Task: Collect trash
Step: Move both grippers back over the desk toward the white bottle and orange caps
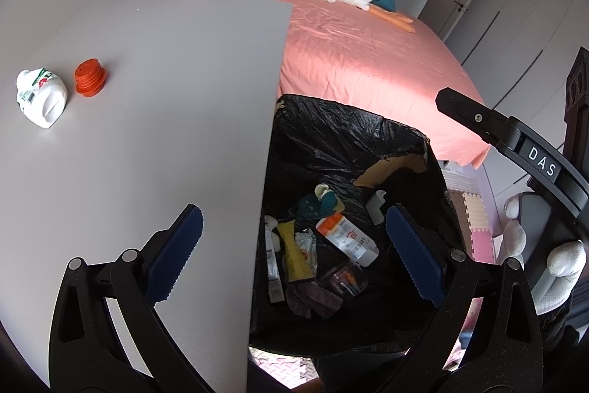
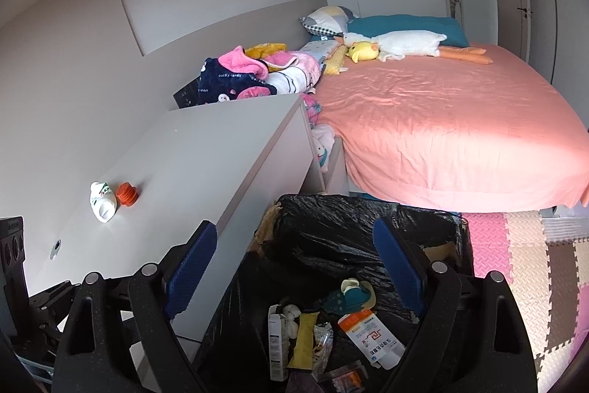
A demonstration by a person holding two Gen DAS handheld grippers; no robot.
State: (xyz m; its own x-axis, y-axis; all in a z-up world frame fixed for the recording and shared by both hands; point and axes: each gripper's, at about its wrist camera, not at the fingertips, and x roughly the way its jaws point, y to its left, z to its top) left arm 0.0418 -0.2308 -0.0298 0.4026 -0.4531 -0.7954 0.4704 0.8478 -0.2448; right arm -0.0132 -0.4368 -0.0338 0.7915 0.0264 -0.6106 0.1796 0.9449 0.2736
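Presently both claws spread, empty, over bin: left gripper (image 1: 294,255), right gripper (image 2: 294,269). Bin liner (image 1: 349,135) holds dropped trash. Remaining on desk (image 1: 165,98): white crushed bottle (image 1: 41,98), orange cap (image 1: 90,82) beside it. Advice: swing left, approach from above, pinch bottle mid-body.

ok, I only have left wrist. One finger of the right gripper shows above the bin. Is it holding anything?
Observer: No. The right gripper is open, nothing between its pads, and it points down into the black-lined bin.
Operator: Anything on the desk nearer than the bottle and cap?
Observer: No trash. Nearer than the white bottle and orange cap there is only a small round hole in the desk top, at.
Operator: What about the gap between desk and bed?
Observer: Pink and white fabric sits in that gap, against the desk's side, next to the bed.
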